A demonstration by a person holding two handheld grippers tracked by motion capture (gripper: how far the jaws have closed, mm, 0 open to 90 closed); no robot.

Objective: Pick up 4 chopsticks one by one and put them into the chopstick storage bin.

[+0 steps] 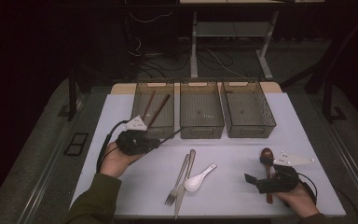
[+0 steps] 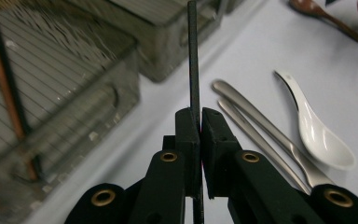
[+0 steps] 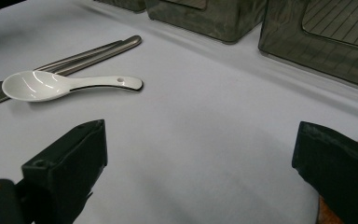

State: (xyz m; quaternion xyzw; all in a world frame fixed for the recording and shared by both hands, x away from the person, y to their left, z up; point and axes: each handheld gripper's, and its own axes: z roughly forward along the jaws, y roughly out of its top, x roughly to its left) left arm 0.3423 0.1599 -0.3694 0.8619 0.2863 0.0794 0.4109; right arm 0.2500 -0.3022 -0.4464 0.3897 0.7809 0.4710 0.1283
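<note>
Chopstick (image 2: 194, 60), dark and thin, sits clamped between the left tool's (image 1: 154, 140) closed jaws, pointing toward the left bin (image 1: 140, 103) that already holds two sticks, so it seems bound there. The left gripper view shows that pinch up close. The right tool (image 3: 198, 161) gapes wide over bare surface (image 3: 205, 116), beside the wooden spoon (image 1: 266, 154).

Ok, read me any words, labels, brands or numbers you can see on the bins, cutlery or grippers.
None: no readable text on the three bins, the white spoon, the fork, the knife, the wooden spoon, or either hand-held gripper, left or right.
</note>
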